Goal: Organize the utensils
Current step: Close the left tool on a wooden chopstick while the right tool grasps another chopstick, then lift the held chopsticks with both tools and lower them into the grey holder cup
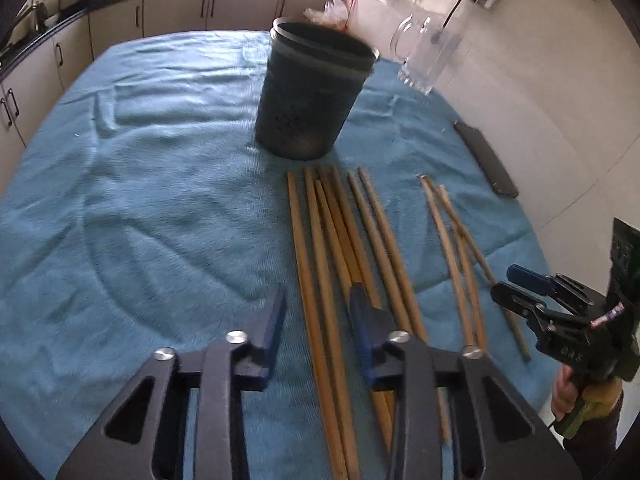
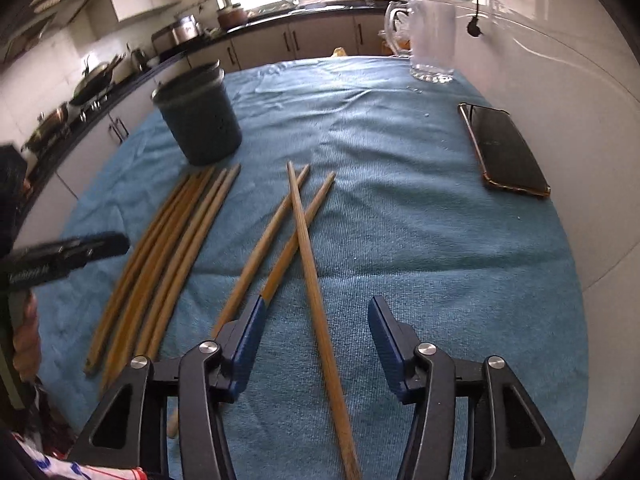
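A dark perforated utensil holder (image 1: 312, 92) stands upright on the blue towel (image 1: 160, 184); it also shows in the right wrist view (image 2: 198, 118). Several wooden chopsticks (image 1: 340, 256) lie side by side in front of it. Three more chopsticks (image 2: 304, 232) lie crossed to their right. My left gripper (image 1: 318, 312) is open low over the near ends of the left bundle, with two chopsticks between its fingers. My right gripper (image 2: 316, 320) is open with one crossed chopstick lying between its fingers. It also shows in the left wrist view (image 1: 516, 284).
A black phone (image 2: 506, 150) lies near the towel's right edge by the white wall. A clear glass jug (image 2: 430, 40) stands at the far right corner. Kitchen counters and cabinets (image 1: 172, 8) run behind the table.
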Demonstrator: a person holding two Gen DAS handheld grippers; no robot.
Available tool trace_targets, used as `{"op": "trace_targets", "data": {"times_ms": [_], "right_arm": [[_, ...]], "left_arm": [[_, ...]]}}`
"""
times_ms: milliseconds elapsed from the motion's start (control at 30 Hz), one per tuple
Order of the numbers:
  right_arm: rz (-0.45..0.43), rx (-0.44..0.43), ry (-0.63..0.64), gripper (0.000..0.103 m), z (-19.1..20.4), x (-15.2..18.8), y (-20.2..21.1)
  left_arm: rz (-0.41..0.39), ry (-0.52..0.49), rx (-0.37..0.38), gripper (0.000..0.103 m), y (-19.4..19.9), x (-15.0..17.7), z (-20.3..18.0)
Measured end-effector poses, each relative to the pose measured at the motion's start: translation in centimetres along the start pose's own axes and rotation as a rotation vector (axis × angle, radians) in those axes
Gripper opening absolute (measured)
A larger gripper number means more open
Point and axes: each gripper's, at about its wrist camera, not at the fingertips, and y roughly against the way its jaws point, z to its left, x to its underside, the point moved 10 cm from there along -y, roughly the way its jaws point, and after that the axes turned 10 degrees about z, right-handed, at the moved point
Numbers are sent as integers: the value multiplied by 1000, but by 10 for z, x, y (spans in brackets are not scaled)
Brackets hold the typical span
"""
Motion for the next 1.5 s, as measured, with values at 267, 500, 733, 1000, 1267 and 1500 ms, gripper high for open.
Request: {"op": "trace_targets", "data": {"times_ms": [267,500,733,1000,1267,1500], "right_arm": [[25,14,10,34,-3,-4,-14],[45,14,-6,29,-7,-8,-14],[119,39,13,29,-9,-27,-22],[183,69,14,29,-14,-54,-39],[116,17,-31,7,-12,-59,-30],[-26,47,-18,7,2,-51,25]], "left_arm": [[18,35,3,7,-19,-13,7],[44,12,-65,7,-20,-22,8],[90,5,-145,7,-26,-39,15],[113,16,-141,7,-35,-59,17],[-20,25,-109,6,-4,-53,18],[-198,-34,-122,6,70,-32,3]]}}
